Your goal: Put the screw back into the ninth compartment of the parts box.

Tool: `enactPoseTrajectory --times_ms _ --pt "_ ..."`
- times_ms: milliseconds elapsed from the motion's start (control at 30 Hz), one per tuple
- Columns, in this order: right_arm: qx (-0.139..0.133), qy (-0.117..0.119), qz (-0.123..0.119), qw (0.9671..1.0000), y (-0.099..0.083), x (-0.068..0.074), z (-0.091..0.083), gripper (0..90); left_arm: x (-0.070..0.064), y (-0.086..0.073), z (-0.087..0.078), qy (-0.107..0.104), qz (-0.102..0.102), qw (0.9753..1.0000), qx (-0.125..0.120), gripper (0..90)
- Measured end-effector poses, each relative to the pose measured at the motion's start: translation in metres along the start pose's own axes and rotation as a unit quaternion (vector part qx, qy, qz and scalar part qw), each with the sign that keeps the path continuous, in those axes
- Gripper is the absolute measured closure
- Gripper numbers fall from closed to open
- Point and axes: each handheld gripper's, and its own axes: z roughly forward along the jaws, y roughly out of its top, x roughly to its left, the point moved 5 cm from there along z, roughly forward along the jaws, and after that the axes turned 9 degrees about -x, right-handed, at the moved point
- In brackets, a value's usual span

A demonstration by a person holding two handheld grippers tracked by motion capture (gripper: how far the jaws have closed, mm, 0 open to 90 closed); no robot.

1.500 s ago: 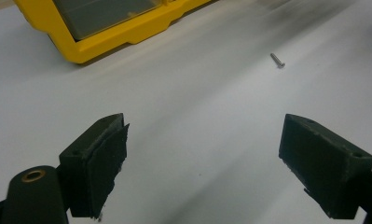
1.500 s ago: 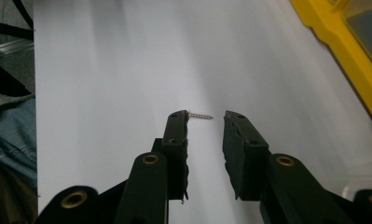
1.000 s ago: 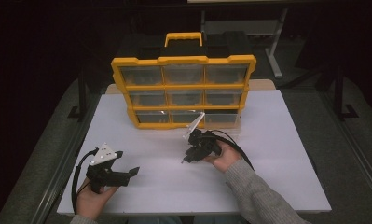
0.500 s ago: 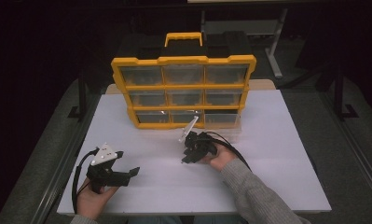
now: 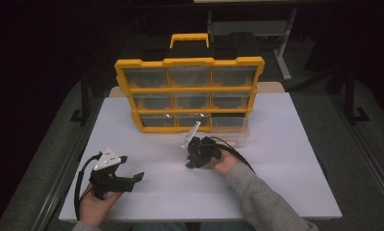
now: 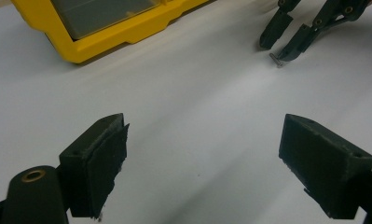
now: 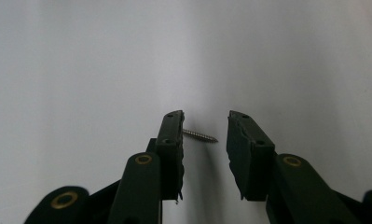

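The right gripper [image 5: 193,161] has come back from the organiser [image 5: 189,94] toward the person over the last second, and now its tips are low on the white table [image 5: 286,159], in front of the organiser's bottom row. Its jaws stand a little apart around a small screw [image 7: 200,135] lying flat between them; they do not clamp it. This looks like a pick-up or a release, I cannot tell which. The left gripper [image 5: 132,178] rests wide open and empty, further from the organiser.
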Motion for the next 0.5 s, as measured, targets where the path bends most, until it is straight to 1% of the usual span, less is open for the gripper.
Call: enactPoseTrajectory --times_ms 33,67,100,133,167,200,233,267,367,400,433,500 --pt "0.012 -0.006 0.013 0.9998 -0.0003 0.0017 0.0000 64.8 0.0000 0.0000 0.0001 0.000 0.000 1.0000 0.000 14.7" --pt "0.003 -0.003 -0.002 1.0000 0.0008 -0.0007 0.0020 65.1 0.0000 0.0001 0.0001 0.000 0.002 1.0000 0.000 14.7" --pt "0.002 -0.002 0.000 1.0000 0.0014 -0.0008 0.0024 65.4 0.0000 0.0001 0.0001 0.000 0.002 1.0000 0.000 14.7" --pt "0.002 -0.002 0.000 1.0000 0.0014 -0.0008 0.0024 65.4 0.0007 0.0000 -0.0003 0.000 0.008 1.0000 0.003 14.7" --pt "0.015 -0.006 0.020 0.9997 0.0007 0.0011 0.0010 65.4 0.0006 0.0001 -0.0002 0.000 0.008 1.0000 0.003 14.7" --pt "0.004 -0.003 -0.001 1.0000 0.0024 -0.0023 0.0030 65.6 0.0005 0.0002 -0.0002 -0.001 0.007 1.0000 0.003 14.7" --pt "0.007 -0.004 0.003 1.0000 0.0028 -0.0023 0.0029 65.7 0.0005 0.0002 -0.0004 -0.001 0.007 1.0000 0.003 14.7" --pt "0.009 -0.006 0.001 0.9999 0.0036 -0.0029 0.0030 65.6 0.0005 0.0002 -0.0004 -0.001 0.007 1.0000 0.003 14.7" --pt "0.008 0.000 -0.001 1.0000 0.0058 -0.0031 0.0046 65.6 0.0004 0.0002 -0.0004 -0.001 0.007 1.0000 0.003 14.7" --pt "0.004 0.003 -0.007 1.0000 0.0069 -0.0037 0.0051 65.9 0.0004 0.0003 -0.0004 -0.001 0.007 1.0000 0.003 14.7" --pt "0.006 0.007 -0.003 1.0000 0.0075 -0.0024 0.0051 66.2 0.0005 0.0002 -0.0002 -0.001 0.007 1.0000 0.003 14.7" --pt "0.009 0.006 -0.010 0.9999 0.0091 -0.0017 0.0063 67.0 0.0003 -0.0005 0.0007 -0.002 0.005 1.0000 0.003 14.7"
